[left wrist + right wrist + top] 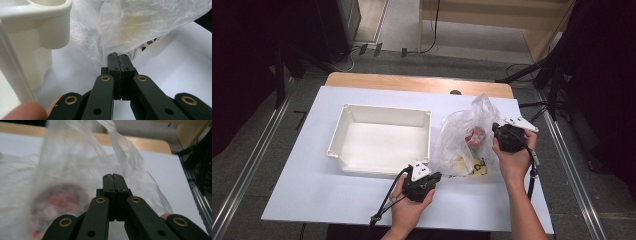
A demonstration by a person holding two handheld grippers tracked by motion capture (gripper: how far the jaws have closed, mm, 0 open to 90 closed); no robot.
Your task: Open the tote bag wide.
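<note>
A thin, clear plastic bag (pixel 462 137) sat crumpled on the white-covered bench (pixel 312 190), just to the right of a white rectangular tray (pixel 382 142) and near the bench's right side. Its film was wrinkled and cloudy, with one loose end standing up above the rest. Through the plastic you could see a round red item (pixel 474 135) in the upper part and something yellow with black marks (pixel 474 167) at the lower edge; both were too blurred to name, and no brand, label or writing could be read on them. Your left gripper (pixel 434 176) lay at the bag's lower left corner, beside the tray's near right corner. In the left gripper view its fingers (pixel 113 63) were clenched together, and a fold of the bag's film appeared pinched at their tips. Your right gripper (pixel 498 131) was held at the bag's right edge, above the bench. In the right gripper view its fingers (pixel 110 183) were pressed tight against each other with the bag's film rising directly behind them, though whether any film was caught between them could not be told. A strip of bare wood (pixel 422 82) showed at the bench's far edge.
</note>
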